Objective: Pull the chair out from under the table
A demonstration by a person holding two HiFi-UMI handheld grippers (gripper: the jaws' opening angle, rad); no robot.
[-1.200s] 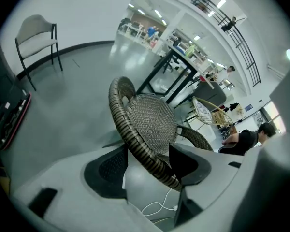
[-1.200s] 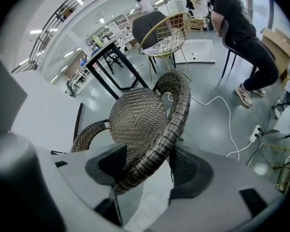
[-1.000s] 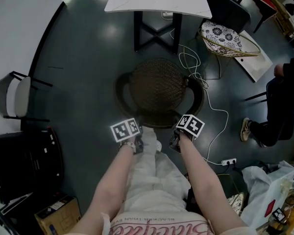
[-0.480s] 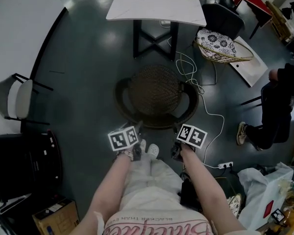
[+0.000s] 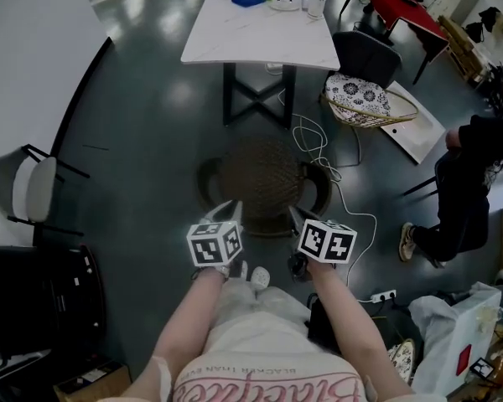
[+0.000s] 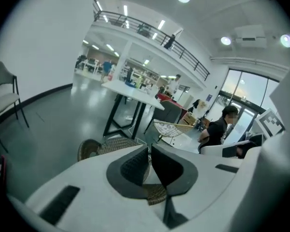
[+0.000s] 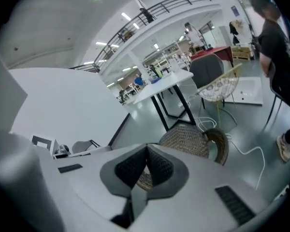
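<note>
Left gripper (image 5: 232,211) and right gripper (image 5: 295,217) have just been closing. Both are now pinched together and hold nothing. The chair (image 5: 264,181) stands on the floor, out from under the tabletop (image 5: 260,32).

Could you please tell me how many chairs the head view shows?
4: woven chair centre, grey chair far left, dark chair and cushioned wicker chair right of the table. More may be hidden.

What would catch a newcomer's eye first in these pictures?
The round woven chair stands mid-floor, clear of the white table behind it. Nearer the camera, the left gripper and right gripper are held up, empty, their jaws having just been closing.
</note>
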